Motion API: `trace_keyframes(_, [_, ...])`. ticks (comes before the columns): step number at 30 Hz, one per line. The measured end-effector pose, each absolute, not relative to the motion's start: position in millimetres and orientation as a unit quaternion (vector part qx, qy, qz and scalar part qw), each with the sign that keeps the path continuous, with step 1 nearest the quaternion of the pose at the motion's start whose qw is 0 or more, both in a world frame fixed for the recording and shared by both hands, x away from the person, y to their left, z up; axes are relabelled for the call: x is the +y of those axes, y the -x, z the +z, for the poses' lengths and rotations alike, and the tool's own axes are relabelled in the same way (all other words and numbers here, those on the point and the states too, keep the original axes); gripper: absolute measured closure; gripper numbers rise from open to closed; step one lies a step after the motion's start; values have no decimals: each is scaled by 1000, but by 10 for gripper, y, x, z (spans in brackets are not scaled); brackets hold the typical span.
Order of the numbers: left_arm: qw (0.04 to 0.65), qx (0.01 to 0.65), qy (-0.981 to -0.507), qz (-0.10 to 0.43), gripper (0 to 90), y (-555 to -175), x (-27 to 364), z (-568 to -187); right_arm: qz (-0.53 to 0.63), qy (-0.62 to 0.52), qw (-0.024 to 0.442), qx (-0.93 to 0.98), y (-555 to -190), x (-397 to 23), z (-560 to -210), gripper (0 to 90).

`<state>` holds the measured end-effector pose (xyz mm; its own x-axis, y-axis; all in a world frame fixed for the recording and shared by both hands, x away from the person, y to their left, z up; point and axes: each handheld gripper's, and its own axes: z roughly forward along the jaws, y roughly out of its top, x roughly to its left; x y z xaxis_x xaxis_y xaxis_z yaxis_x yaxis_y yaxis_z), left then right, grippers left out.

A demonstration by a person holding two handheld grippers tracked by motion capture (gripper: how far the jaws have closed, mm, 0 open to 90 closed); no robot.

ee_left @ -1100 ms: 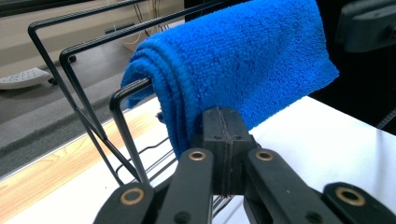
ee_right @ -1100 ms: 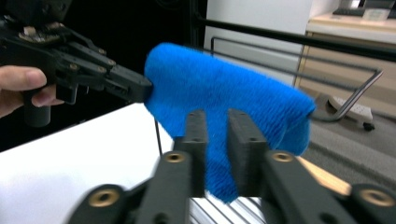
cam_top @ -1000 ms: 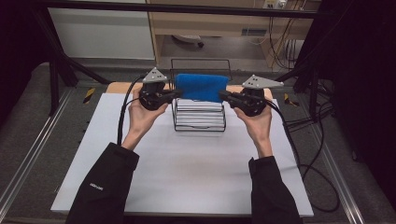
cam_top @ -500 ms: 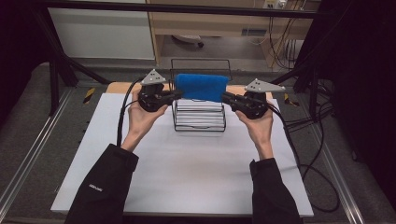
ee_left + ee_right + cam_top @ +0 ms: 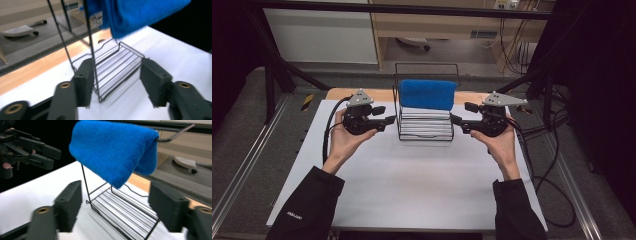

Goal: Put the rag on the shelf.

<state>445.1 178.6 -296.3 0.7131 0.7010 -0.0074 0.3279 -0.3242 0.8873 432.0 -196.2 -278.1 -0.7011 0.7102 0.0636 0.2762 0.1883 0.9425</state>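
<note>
The left hand-held gripper point(image 5: 384, 115) and the right hand-held gripper point(image 5: 460, 120) are hovering low over the white desk point(image 5: 412, 185), one on each side of a black wire rack point(image 5: 426, 131). Both are released; their jaws have just been opening and are gripping nothing. In the left gripper view the rack's corner post is standing just in front of the jaws, close to one pad. In the right gripper view the rack's near corner is sitting ahead between the spread jaws, apart from them. A folded blue towel point(image 5: 427, 94) is hanging over the rack's top bar, above and beyond both grippers. Past the desk's wooden far edge, grey floor and cables are lying.
</note>
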Motion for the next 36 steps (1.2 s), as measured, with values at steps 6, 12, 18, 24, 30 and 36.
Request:
trace_keyframes(6, [473,333,-794,184,267,-4336,1969,-3190,534,-340,198,748,-4265,-2021,-2877,144])
trace_keyframes(12, [461,344,-797,187,160,-4201,2126,-3436,522,-346,198,754,-4214,-2098,-3030,98])
trace_keyframes(18, [452,358,-797,182,104,-4091,2286,-3630,510,-361,182,760,-4126,-2162,-3261,35])
trace_keyframes(24, [447,367,-795,182,68,-3984,2429,-3804,504,-373,175,759,-4029,-2223,-3513,7])
trace_keyframes(30, [446,380,-790,180,62,-3885,2576,-3986,498,-385,159,761,-3941,-2302,-3770,6])
trace_keyframes(36, [448,383,-789,175,63,-3811,2695,-4168,493,-394,151,761,-3865,-2423,-4007,6])
